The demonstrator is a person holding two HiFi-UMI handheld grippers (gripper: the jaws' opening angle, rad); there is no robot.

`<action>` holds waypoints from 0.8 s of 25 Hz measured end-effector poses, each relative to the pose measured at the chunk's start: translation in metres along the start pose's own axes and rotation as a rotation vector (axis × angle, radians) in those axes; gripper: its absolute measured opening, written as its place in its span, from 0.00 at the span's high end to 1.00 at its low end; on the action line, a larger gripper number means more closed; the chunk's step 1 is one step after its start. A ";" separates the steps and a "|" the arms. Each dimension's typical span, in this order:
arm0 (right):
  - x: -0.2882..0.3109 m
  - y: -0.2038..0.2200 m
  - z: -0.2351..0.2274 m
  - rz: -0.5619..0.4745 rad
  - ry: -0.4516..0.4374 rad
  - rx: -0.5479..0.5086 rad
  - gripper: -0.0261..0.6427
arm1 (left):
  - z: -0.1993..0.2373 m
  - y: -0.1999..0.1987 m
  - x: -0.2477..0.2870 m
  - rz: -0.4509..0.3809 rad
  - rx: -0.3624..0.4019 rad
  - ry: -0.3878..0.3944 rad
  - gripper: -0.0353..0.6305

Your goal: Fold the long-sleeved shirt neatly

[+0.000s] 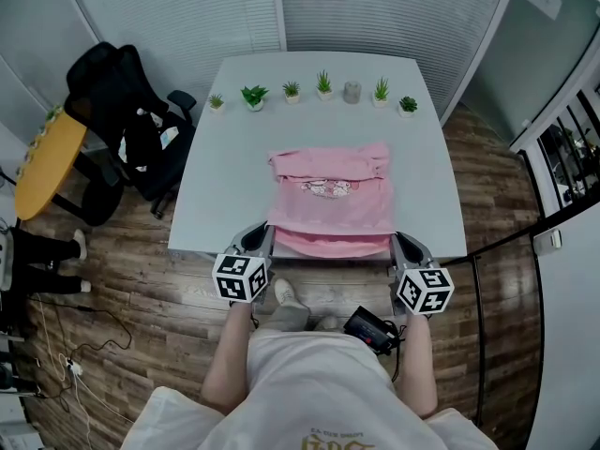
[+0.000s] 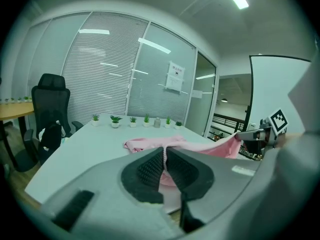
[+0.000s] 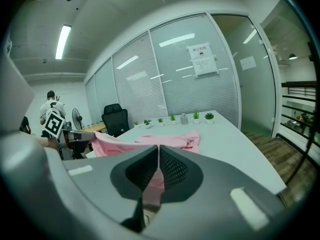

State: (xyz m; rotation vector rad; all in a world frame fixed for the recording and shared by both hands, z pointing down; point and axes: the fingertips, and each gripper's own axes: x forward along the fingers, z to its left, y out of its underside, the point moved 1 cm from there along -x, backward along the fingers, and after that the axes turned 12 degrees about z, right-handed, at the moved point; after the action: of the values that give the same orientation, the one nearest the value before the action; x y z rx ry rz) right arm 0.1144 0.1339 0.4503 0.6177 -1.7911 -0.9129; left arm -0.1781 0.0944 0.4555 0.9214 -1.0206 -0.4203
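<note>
**Pink long-sleeved shirt** (image 1: 330,200), soft fabric with a small printed motif across the chest. It lies on the near half of the pale grey table (image 1: 225,157), with its lower hem drawn to the near edge and slightly past it. The upper part is rumpled towards the far side, and how the sleeves lie cannot be told.

**Left gripper** (image 1: 265,239), jaws closed on the hem's left corner. The left gripper view shows a thin fold of pink cloth pinched between the ribbed black pads (image 2: 150,170).

**Right gripper** (image 1: 397,247), likewise clamped on the hem's right corner, with pink fabric running down between its pads.

**Reason for the hold.** Gripping both corners at once keeps the hem taut and straight, as the cloth stretched from one gripper to the other shows. This is judged to be the start of a fold, with the hem ready to be lifted and carried over towards the collar. The fold itself is not yet made.

**Surroundings.**
- A row of small potted green plants (image 1: 254,96) and one grey cylinder (image 1: 352,92) line the table's far edge, well apart from the working area.
- A black office chair (image 1: 122,111) and a yellow round table (image 1: 47,162) stand off to the left on the wood floor (image 1: 112,279).
</note>
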 end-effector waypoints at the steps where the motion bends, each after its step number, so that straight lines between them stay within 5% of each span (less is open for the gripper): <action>1: 0.001 -0.001 0.001 -0.001 -0.002 -0.002 0.93 | 0.001 0.000 0.000 0.003 0.000 -0.005 0.92; 20: 0.016 -0.017 -0.016 -0.009 -0.002 0.001 0.93 | 0.009 -0.015 0.025 0.022 0.015 -0.027 0.92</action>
State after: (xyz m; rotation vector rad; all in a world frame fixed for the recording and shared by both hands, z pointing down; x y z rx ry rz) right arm 0.1233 0.1068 0.4486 0.6264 -1.7920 -0.9186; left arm -0.1725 0.0646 0.4588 0.9192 -1.0591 -0.4084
